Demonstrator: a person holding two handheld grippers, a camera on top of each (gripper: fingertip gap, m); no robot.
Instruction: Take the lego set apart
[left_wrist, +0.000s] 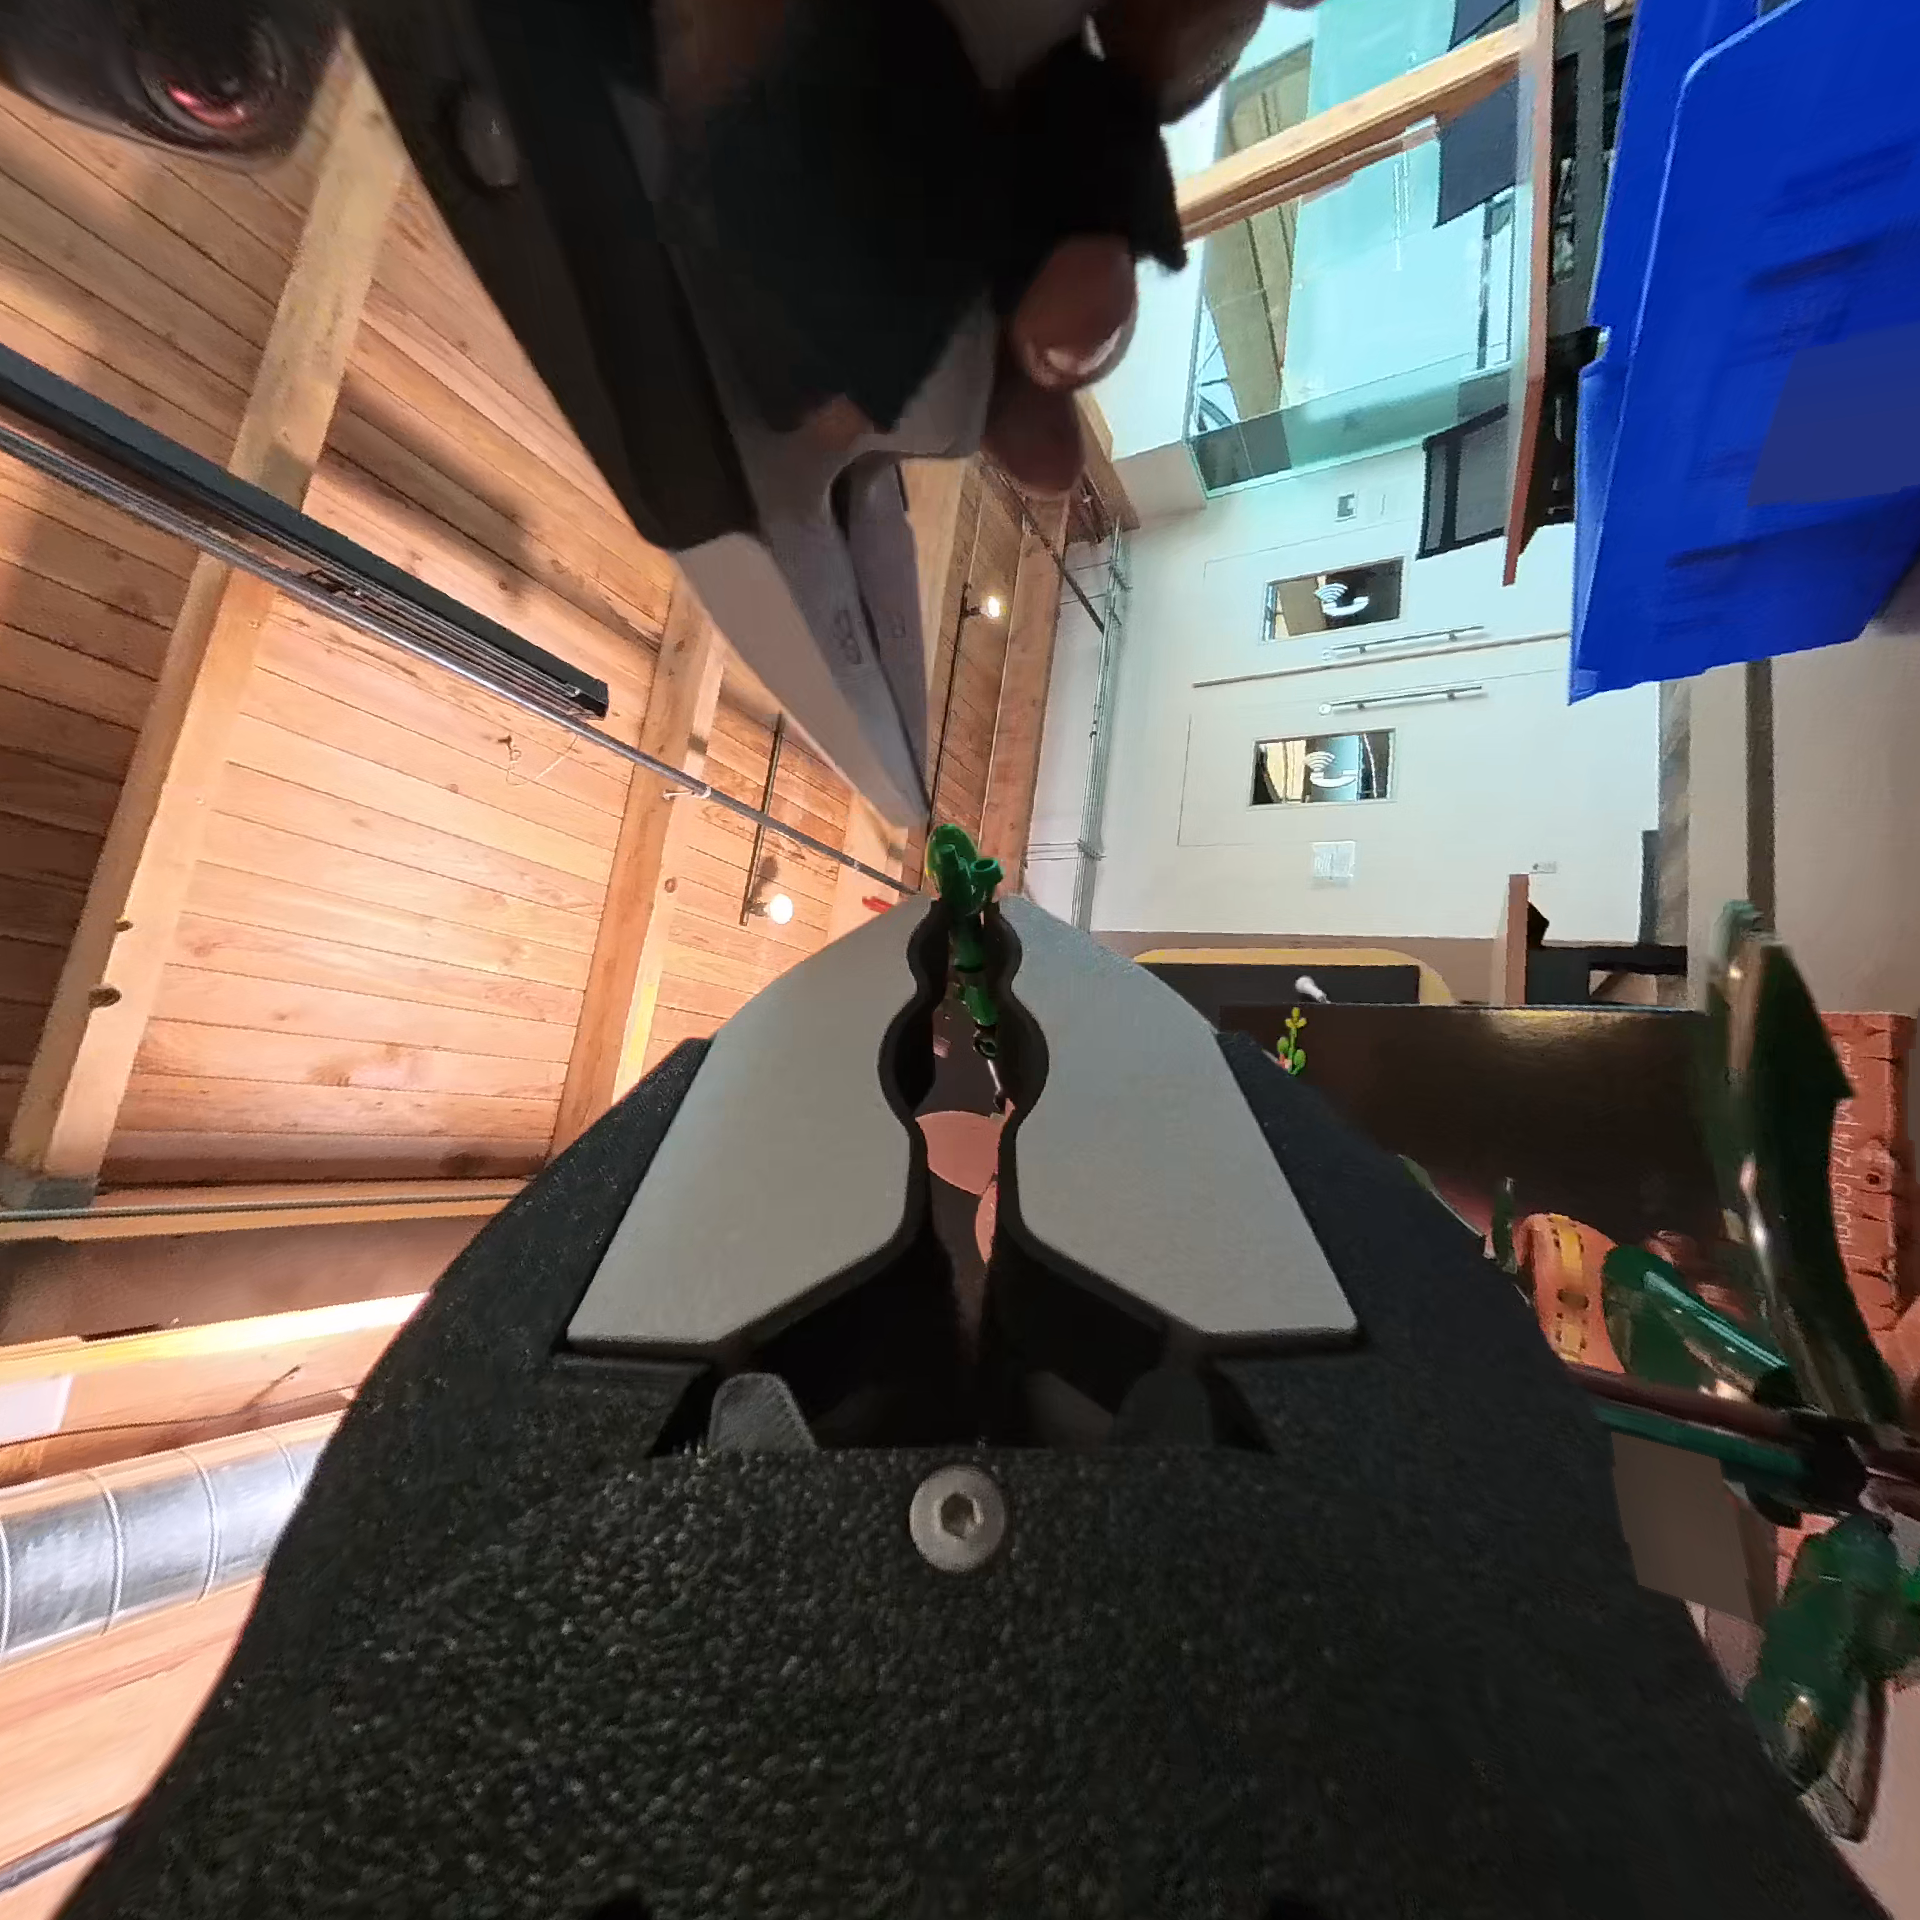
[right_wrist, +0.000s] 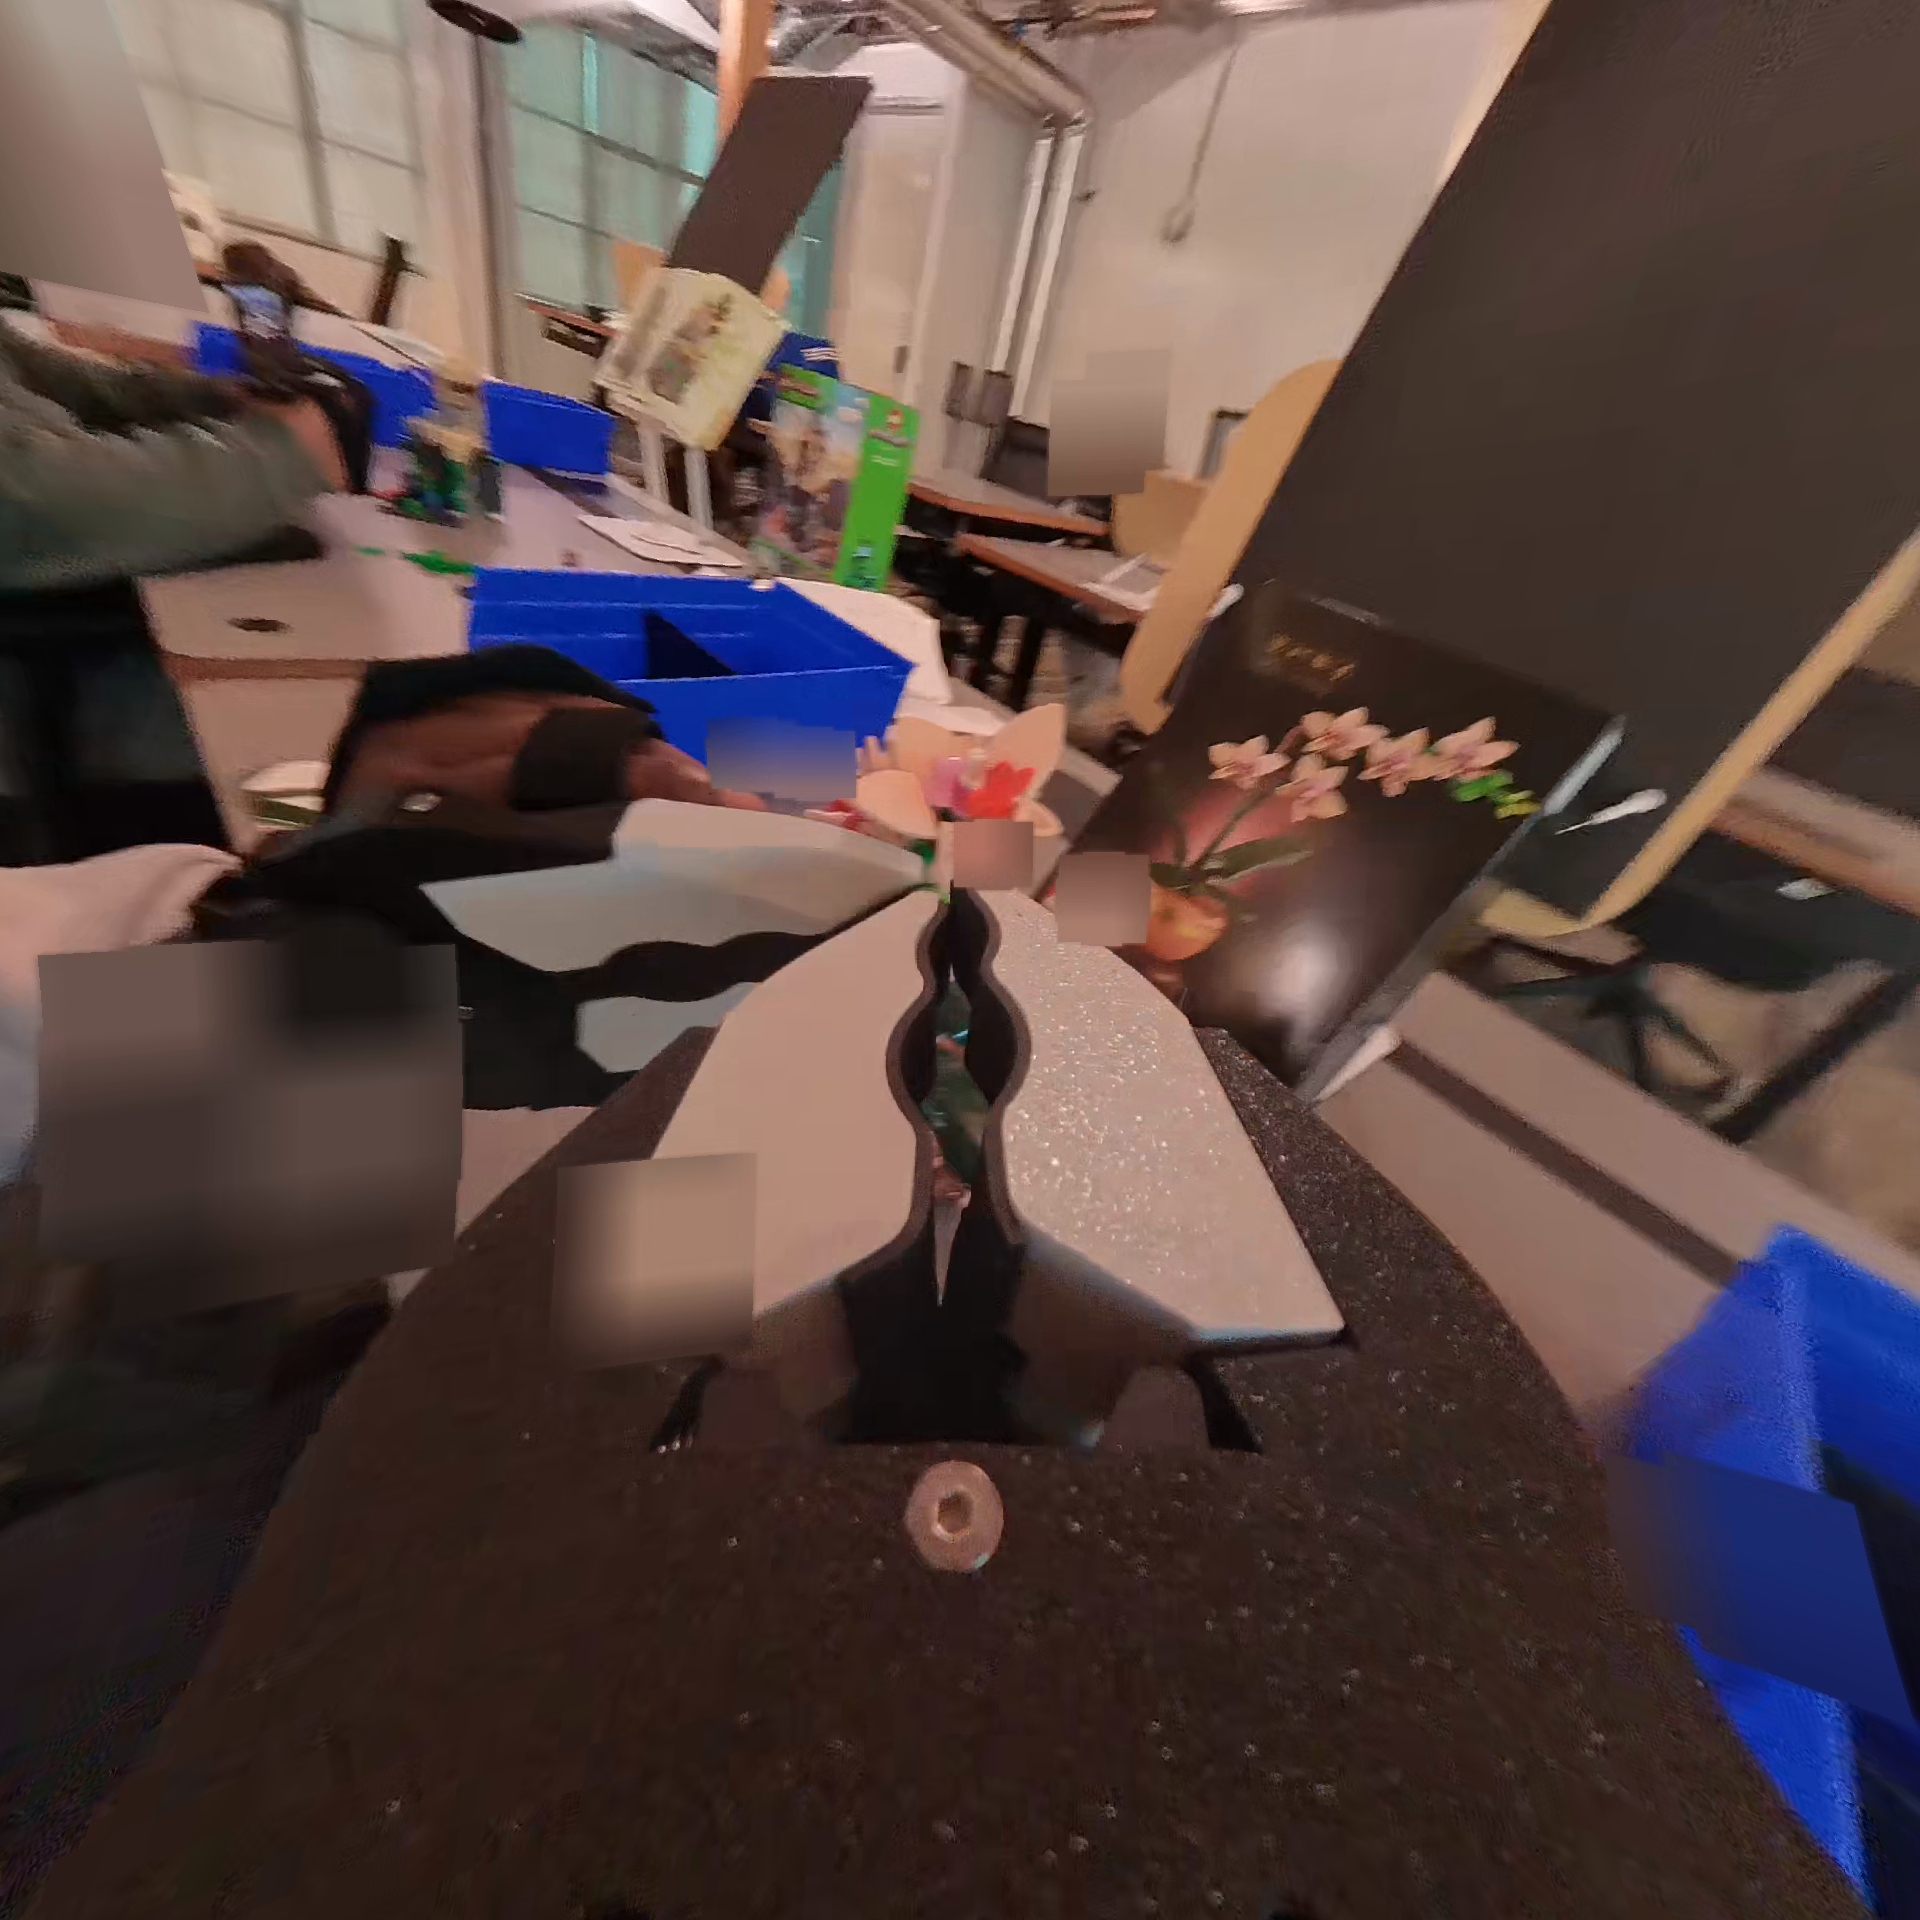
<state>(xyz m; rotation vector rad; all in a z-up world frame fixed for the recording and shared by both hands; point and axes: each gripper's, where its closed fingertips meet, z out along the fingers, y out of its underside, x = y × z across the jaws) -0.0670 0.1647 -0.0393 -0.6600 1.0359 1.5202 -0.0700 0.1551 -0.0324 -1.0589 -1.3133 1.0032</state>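
Observation:
My left gripper (left_wrist: 966, 912) points up at the ceiling and is shut on a thin green lego stem (left_wrist: 954, 857), whose top sticks out past the tips. My right gripper (right_wrist: 961, 914) is shut on a green stem (right_wrist: 956, 1112) that runs between its fingers. A flower with cream petals and a pink-red centre (right_wrist: 987, 779) sits just beyond its tips. The two grippers meet tip to tip: the right one shows from above in the left wrist view (left_wrist: 883, 717), and the left one shows from the left in the right wrist view (right_wrist: 727, 894).
The rest of the lego plant, with an orange pot and dark green leaves (left_wrist: 1662, 1320), lies to the right. A black box with an orchid picture (right_wrist: 1351, 831) leans behind. Blue bins stand at the back (right_wrist: 707, 644) and lower right (right_wrist: 1787, 1507). A person's sleeve (right_wrist: 125, 457) is far left. The tips of both grippers are at nearly the same place.

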